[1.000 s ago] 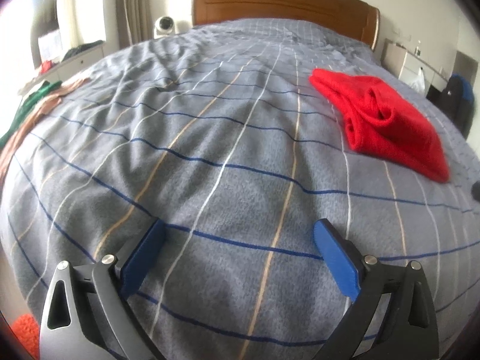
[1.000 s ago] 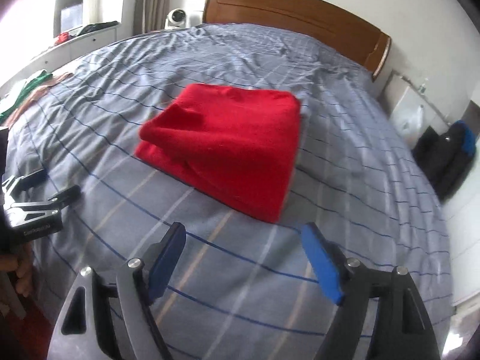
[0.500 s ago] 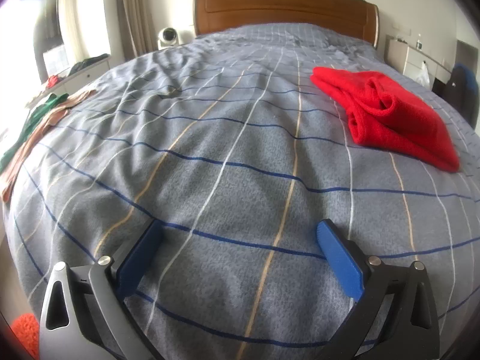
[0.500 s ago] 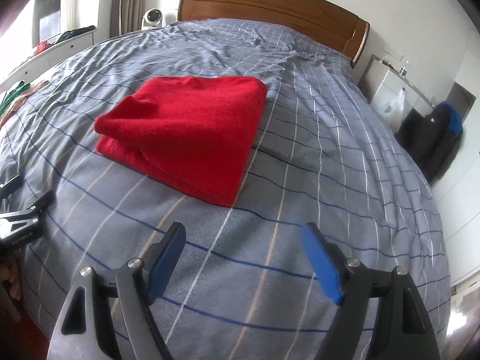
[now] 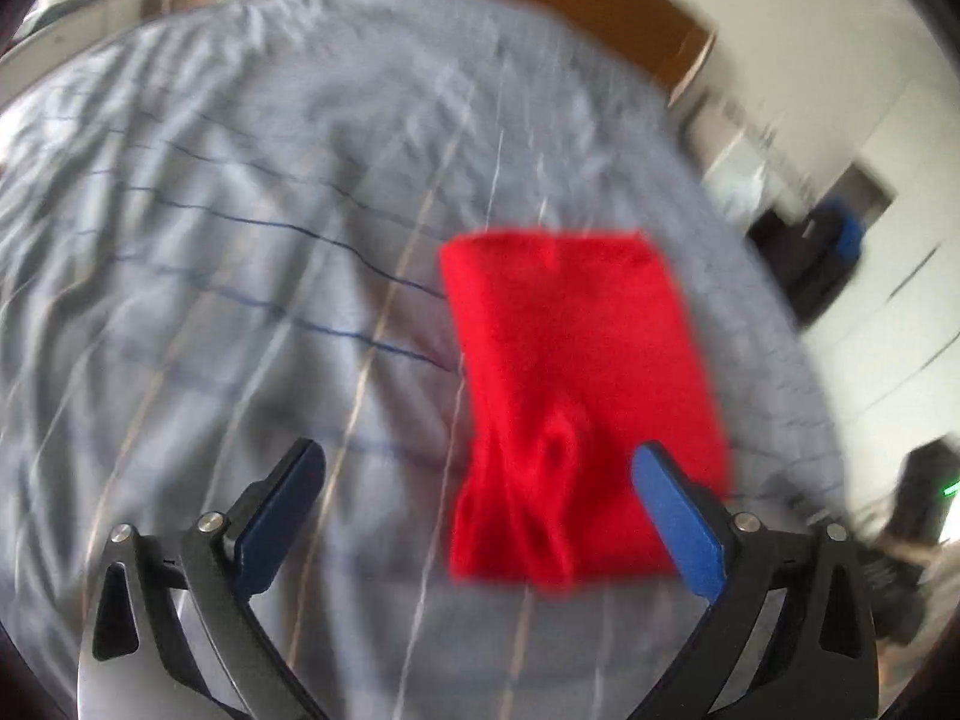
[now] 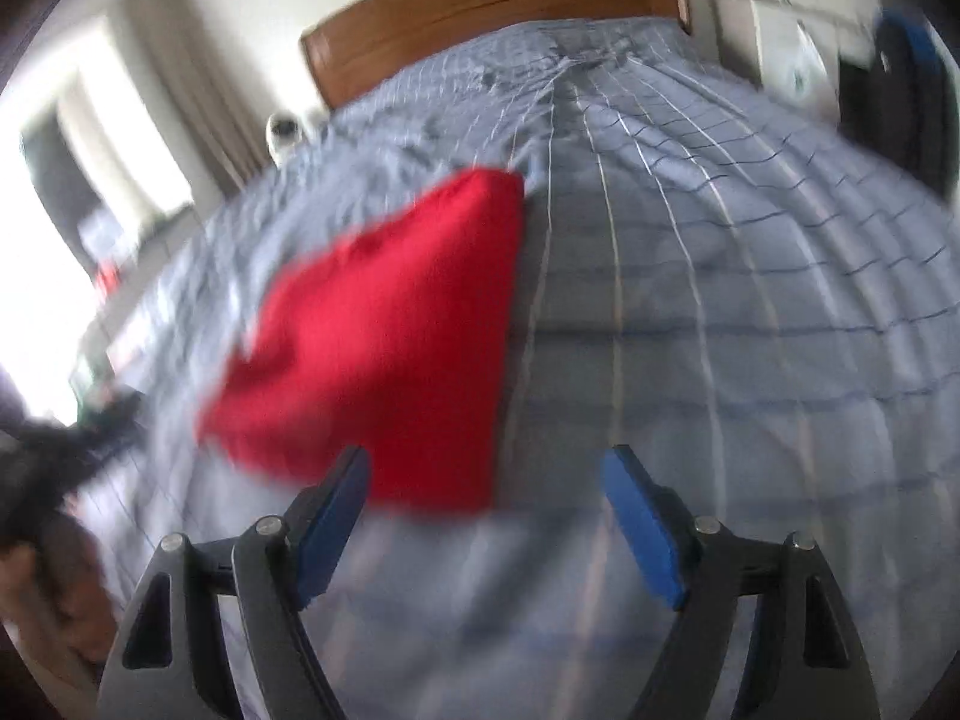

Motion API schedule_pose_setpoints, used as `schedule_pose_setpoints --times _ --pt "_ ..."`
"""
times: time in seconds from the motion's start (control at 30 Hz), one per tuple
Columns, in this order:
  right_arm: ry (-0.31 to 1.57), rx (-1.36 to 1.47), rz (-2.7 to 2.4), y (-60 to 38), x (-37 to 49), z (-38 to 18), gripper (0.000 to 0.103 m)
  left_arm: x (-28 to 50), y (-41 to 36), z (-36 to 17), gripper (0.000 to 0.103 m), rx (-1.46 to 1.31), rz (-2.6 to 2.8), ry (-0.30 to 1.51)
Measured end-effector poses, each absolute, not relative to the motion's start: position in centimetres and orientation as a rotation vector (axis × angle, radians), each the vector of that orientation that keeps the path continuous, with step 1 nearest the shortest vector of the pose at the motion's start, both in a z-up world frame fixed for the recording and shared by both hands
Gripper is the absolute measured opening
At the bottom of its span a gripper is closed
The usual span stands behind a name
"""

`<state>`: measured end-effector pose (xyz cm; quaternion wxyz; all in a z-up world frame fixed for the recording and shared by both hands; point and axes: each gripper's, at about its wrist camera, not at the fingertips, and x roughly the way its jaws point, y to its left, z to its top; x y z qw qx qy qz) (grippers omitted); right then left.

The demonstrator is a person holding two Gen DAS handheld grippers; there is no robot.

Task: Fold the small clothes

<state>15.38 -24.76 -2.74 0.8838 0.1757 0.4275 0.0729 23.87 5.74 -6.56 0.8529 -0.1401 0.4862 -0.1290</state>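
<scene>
A folded red garment lies on the grey checked bedspread. In the left wrist view it sits ahead and to the right, with its near edge between my fingers. My left gripper is open and empty above the bed. In the right wrist view the red garment lies ahead to the left, its near corner by my left finger. My right gripper is open and empty. Both views are blurred by motion.
A wooden headboard stands at the far end of the bed. A nightstand and a dark bag are on the right. A window with curtains is on the left. A hand and the other gripper show at the left edge.
Both grippers have swung quickly toward the red garment, which is now much nearer and more central in the left view. Both stay open.
</scene>
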Motion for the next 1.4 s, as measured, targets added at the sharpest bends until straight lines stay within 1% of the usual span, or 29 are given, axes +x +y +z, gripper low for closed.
schedule_pose_setpoints --times 0.07,0.13,0.23,0.3,0.33,0.37,0.4,0.43,0.47,0.53,0.57,0.63,0.73,0.8,0.83,0.87,0.9,0.93,0.97,1.0,1.03,1.07,1.13,1.17,1.2,1.27,1.33,1.4 --pt "0.886 0.434 0.19 -25.3 18.3 -2.8 0.079 26.3 4.2 -8.2 0.101 -0.221 -0.261 1.091" --pt "0.929 0.473 0.242 -25.4 21.5 -3.8 0.079 27.8 3.2 -9.3 0.101 -0.151 -0.225 1.122" --pt "0.991 0.501 0.264 -25.2 25.5 -6.0 0.079 28.8 2.8 -10.0 0.103 -0.127 -0.205 1.128" --pt "1.031 0.521 0.289 -24.3 27.4 -7.5 0.078 29.0 2.6 -10.3 0.102 -0.138 -0.213 1.122" --pt "1.046 0.525 0.307 -23.8 28.1 -8.0 0.077 29.1 2.6 -10.3 0.093 -0.138 -0.219 1.119" --pt "1.054 0.501 0.325 -22.7 28.6 -8.2 0.065 28.9 2.2 -10.6 0.066 -0.128 -0.242 1.111" --pt "1.051 0.406 0.308 -21.2 28.7 -8.1 0.053 29.1 1.8 -10.8 0.053 -0.121 -0.28 1.108" --pt "1.032 0.29 0.284 -19.7 28.6 -7.6 0.041 28.8 1.4 -10.7 0.031 -0.111 -0.311 1.094" --pt "0.999 0.161 0.267 -18.0 28.2 -7.0 0.039 28.3 0.8 -10.3 0.019 -0.081 -0.315 1.066" --pt "0.893 -0.141 0.228 -14.2 26.4 -5.8 0.034 27.3 0.2 -9.1 0.017 -0.042 -0.302 1.014" --pt "0.822 -0.273 0.214 -12.4 25.2 -5.1 0.033 26.9 0.2 -8.5 0.016 -0.049 -0.305 0.995" --pt "0.735 -0.36 0.211 -11.2 23.8 -4.0 0.032 26.1 0.8 -6.8 0.016 -0.093 -0.317 0.947" --pt "0.628 -0.354 0.235 -10.4 22.6 -1.1 0.032 24.9 1.9 -3.4 0.016 -0.118 -0.311 0.858" --pt "0.597 -0.319 0.251 -10.4 22.7 0.7 0.032 25.2 2.0 -2.4 0.017 -0.105 -0.304 0.835" --pt "0.593 -0.293 0.253 -10.6 23.0 1.3 0.032 25.7 2.0 -2.3 0.023 -0.089 -0.295 0.841" --pt "0.599 -0.253 0.25 -11.1 23.3 1.6 0.033 26.3 1.8 -2.8 0.039 -0.068 -0.273 0.872" --pt "0.625 -0.199 0.238 -11.9 24.1 1.6 0.038 26.7 1.8 -3.5 0.05 -0.051 -0.25 0.9" --pt "0.677 -0.163 0.222 -12.6 24.9 1.1 0.053 26.9 2.0 -4.5 0.071 -0.019 -0.192 0.928" --pt "0.743 -0.137 0.19 -13.5 25.9 0.2 0.064 26.5 2.4 -5.1 0.074 0.001 -0.147 0.929" --pt "0.8 -0.125 0.12 -14.8 26.4 -0.8 0.086 25.6 3.1 -5.4 0.074 0.017 -0.112 0.909" --pt "0.82 -0.119 0.072 -15.8 26.1 -1.3 0.09 24.7 3.7 -5.4 0.077 0.023 -0.104 0.891" --pt "0.827 -0.113 0.044 -16.8 25.5 -1.5 0.09 23.4 4.2 -5.3 0.085 0.039 -0.092 0.863" --pt "0.826 -0.116 0.022 -18.3 23.4 -1.6 0.09 20.7 4.8 -4.7 0.096 0.091 -0.048 0.797" --pt "0.829 -0.128 0.011 -18.8 22.2 -1.6 0.093 18.9 5.0 -4.2 0.099 0.128 -0.024 0.747" --pt "0.831 -0.131 0.01 -19.1 20.8 -1.6 0.096 17.2 4.9 -3.7 0.101 0.156 -0.009 0.701" --pt "0.844 -0.118 0.03 -19.8 18.0 -1.3 0.096 14.2 4.7 -2.8 0.102 0.187 0.015 0.642" --pt "0.866 -0.099 0.064 -19.6 15.2 -1.0 0.101 11.3 4.3 -2.0 0.102 0.207 0.053 0.62" --pt "0.87 -0.088 0.096 -19.7 12.1 -0.1 0.102 8.6 4.1 -1.3 0.102 0.222 0.087 0.617"
